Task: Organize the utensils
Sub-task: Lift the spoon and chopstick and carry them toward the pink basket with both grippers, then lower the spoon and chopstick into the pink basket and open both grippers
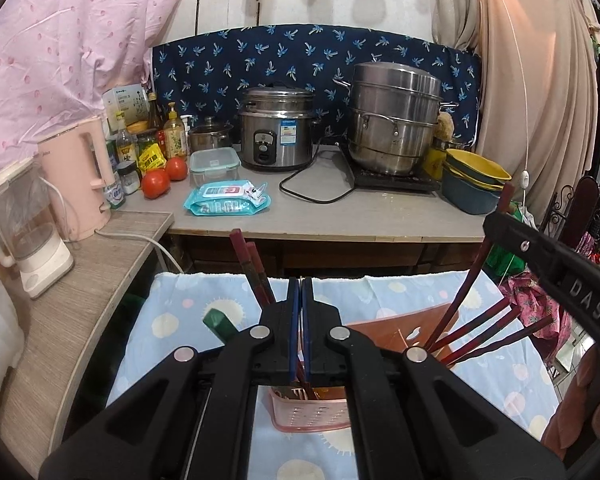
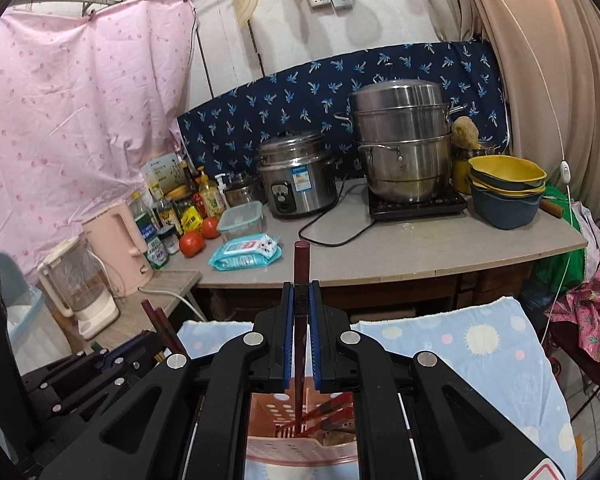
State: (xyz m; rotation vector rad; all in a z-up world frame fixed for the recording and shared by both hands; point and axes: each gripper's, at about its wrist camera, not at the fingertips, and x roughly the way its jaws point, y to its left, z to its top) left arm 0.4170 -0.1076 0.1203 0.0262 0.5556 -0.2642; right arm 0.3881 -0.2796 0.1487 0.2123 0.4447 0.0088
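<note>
Here, right claw clamps dark-red chopstick upright.

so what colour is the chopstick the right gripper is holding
Dark reddish-brown; the slim wooden chopstick shows best in the right wrist view, pinched in the right gripper.

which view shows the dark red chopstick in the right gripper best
The right wrist view: the dark red chopstick stands upright, clamped between the right gripper fingers, its tip down in the pink perforated plastic basket. The left wrist view shows it only at the edge, slanted beside other chopsticks.
</note>
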